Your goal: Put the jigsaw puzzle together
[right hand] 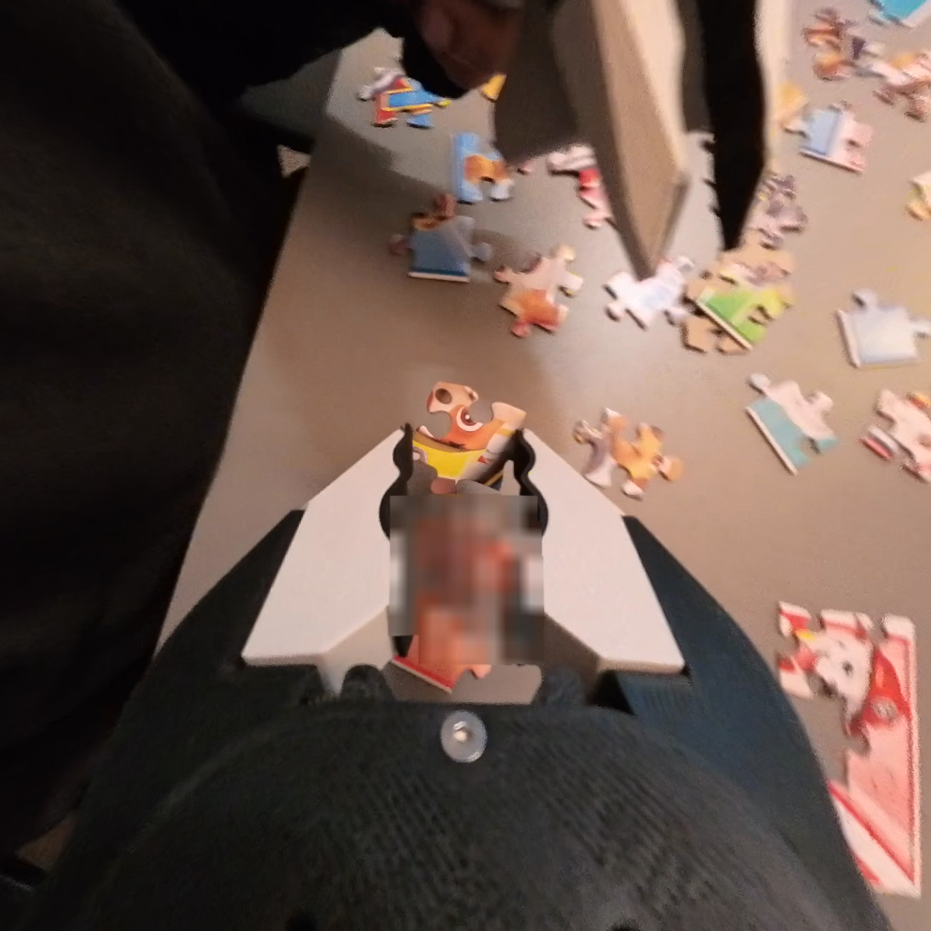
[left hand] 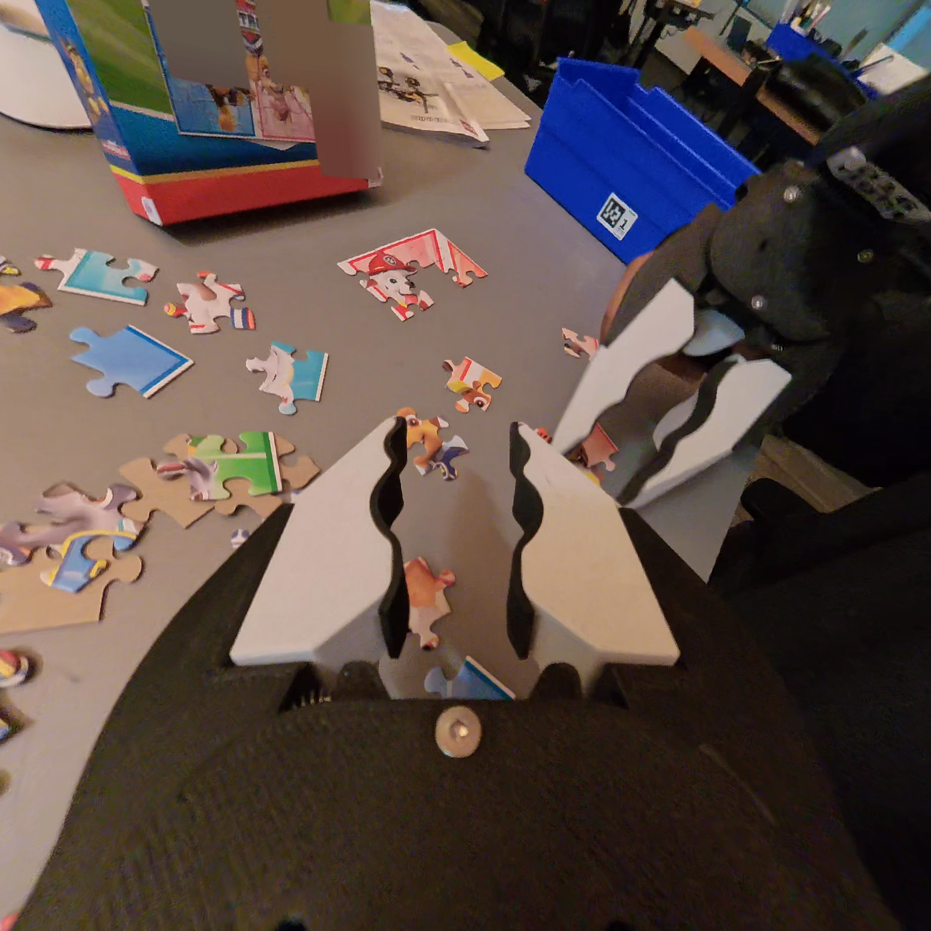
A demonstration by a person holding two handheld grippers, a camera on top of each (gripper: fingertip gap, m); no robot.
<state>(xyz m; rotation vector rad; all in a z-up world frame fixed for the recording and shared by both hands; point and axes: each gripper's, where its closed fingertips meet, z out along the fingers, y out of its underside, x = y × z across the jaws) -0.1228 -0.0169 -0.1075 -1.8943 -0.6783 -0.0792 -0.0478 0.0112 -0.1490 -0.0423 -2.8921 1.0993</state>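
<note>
Right gripper point(right hand: 461, 443) pinches one orange puzzle piece point(right hand: 466, 428) pointing forward; left gripper point(left hand: 458, 428) gapes bare above worktop point(left hand: 302, 242).

puzzle pieces point(left hand: 287, 375) on table point(left hand: 504, 211) — box point(left hand: 216, 101) behind.

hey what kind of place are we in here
Probably a shared workroom or lab rather than a home: a grey table strewn with puzzle pieces, a blue plastic bin bearing a printed tag, and more desks and gear in the dim background.

A blue bin point(left hand: 629, 151) and papers point(left hand: 443, 90) sit on the grey table point(left hand: 504, 211).
</note>
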